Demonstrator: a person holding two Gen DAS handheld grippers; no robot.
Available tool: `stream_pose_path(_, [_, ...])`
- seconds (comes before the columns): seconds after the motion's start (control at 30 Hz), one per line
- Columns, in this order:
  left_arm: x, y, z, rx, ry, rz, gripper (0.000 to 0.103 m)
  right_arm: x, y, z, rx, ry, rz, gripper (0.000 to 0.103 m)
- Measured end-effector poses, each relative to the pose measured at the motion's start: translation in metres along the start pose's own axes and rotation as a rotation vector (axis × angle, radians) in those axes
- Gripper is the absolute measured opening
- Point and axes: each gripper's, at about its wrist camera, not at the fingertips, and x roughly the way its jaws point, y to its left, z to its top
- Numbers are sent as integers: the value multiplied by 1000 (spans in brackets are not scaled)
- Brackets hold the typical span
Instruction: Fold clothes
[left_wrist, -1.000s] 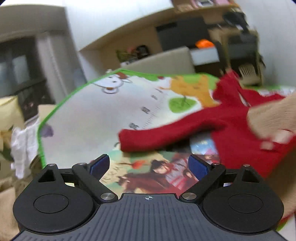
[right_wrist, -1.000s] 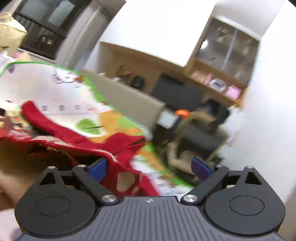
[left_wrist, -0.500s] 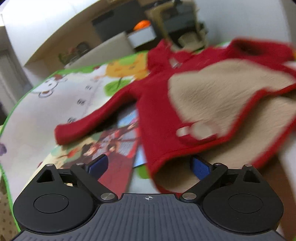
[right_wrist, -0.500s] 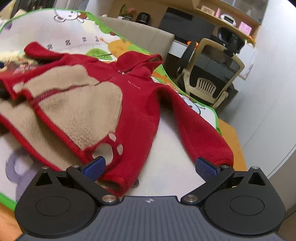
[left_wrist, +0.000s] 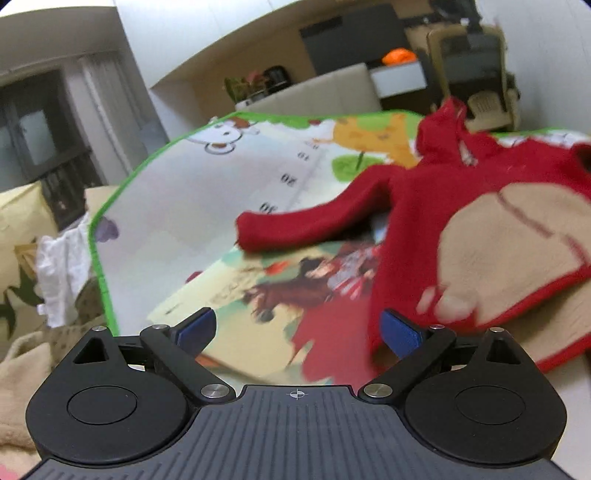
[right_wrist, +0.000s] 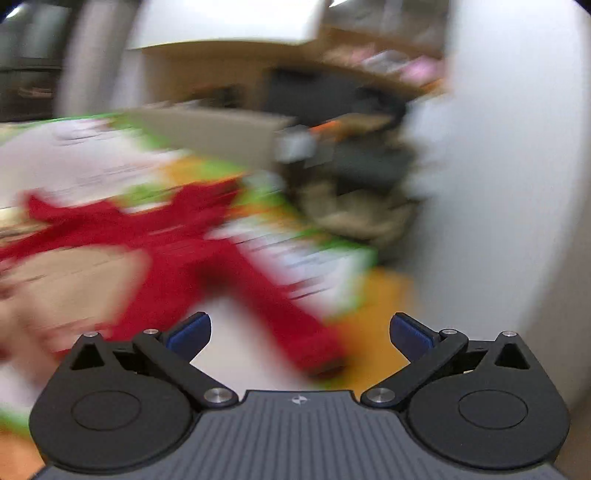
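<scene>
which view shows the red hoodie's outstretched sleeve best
The left wrist view: the red hoodie lies on the play mat with one sleeve stretched out, only mildly blurred. The right wrist view is heavily motion-smeared; there the hoodie is a red streak, sleeves barely traceable.

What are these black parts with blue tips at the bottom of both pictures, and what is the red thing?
A person holds one hand tool in each hand; each carries a camera looking forward. The black parts are the tool, the blue tips its tongs. The sharper picture shows the left tongs, the blurred one the right tongs. Both are open and hold nothing. The red thing is a small fleece jacket with beige lining, spread on a colourful play mat, one sleeve stretched out, waiting to be folded.
</scene>
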Motion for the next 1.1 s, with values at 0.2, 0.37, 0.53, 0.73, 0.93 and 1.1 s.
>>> stream_pose_path(0.2, [16, 23, 5, -134, 36, -103, 98, 46, 100, -20, -155, 109, 239, 103])
stream_pose_path(0.37, [19, -13, 3, 7, 39, -208, 99, 60, 94, -9, -241, 84, 66, 103])
stream_pose_path(0.53, [37, -27, 26, 57, 26, -134, 100, 58, 63, 12, -285, -20, -163, 102])
stream_pose_path(0.73, [-22, -43, 41, 151, -118, -169, 101, 11, 31, 22, -280, -65, -189, 103])
stream_pose_path(0.93, [-41, -56, 0, 177, 3, -310, 100, -6, 21, -36, -243, 125, 112, 103])
stream_pose_path(1.1, [-23, -52, 38, -69, -12, -524, 100, -21, -12, -6, -86, 14, 327, 103])
